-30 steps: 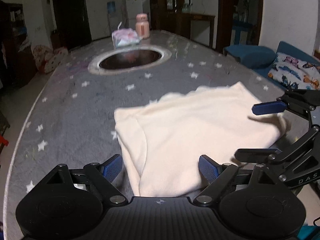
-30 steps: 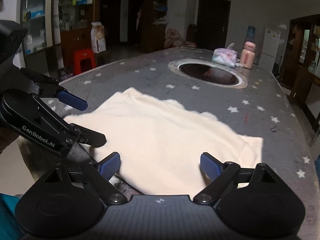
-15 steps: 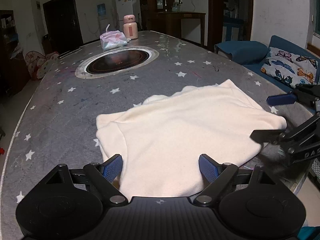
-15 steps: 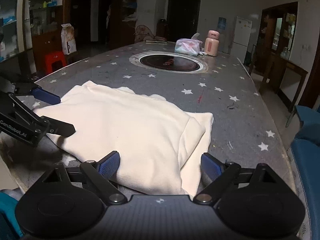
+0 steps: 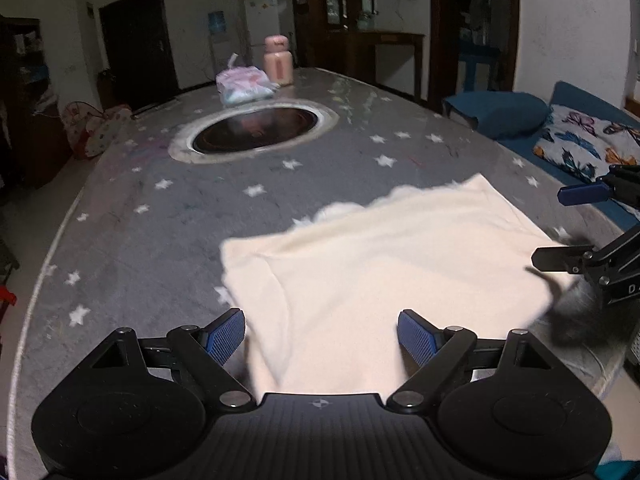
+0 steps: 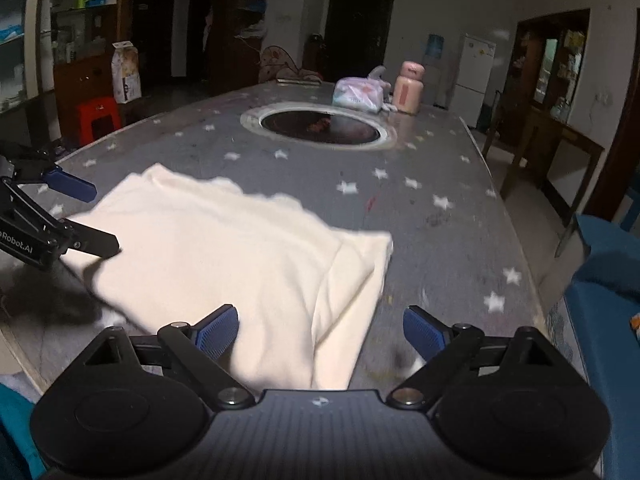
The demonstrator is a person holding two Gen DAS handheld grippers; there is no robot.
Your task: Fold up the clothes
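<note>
A cream garment (image 5: pixel 380 264) lies folded flat on the grey star-patterned table (image 5: pixel 160 208), near its front edge. It also shows in the right wrist view (image 6: pixel 224 248). My left gripper (image 5: pixel 320 334) is open and empty, hovering over the garment's near left part. My right gripper (image 6: pixel 320 330) is open and empty over the garment's near right corner. Each gripper shows at the edge of the other's view: the right one (image 5: pixel 576 224) and the left one (image 6: pixel 76 216), both with jaws apart beside the cloth.
A round dark cooktop (image 5: pixel 256 132) is set in the middle of the table. A tissue pack (image 5: pixel 244 84) and a pink bottle (image 5: pixel 278 60) stand behind it. A blue sofa with a patterned cushion (image 5: pixel 588 144) is at the right. A red stool (image 6: pixel 98 114) stands at the left.
Both cameras have shifted and tilted a little over the garment. The garment lies as before, and both grippers stay open.
</note>
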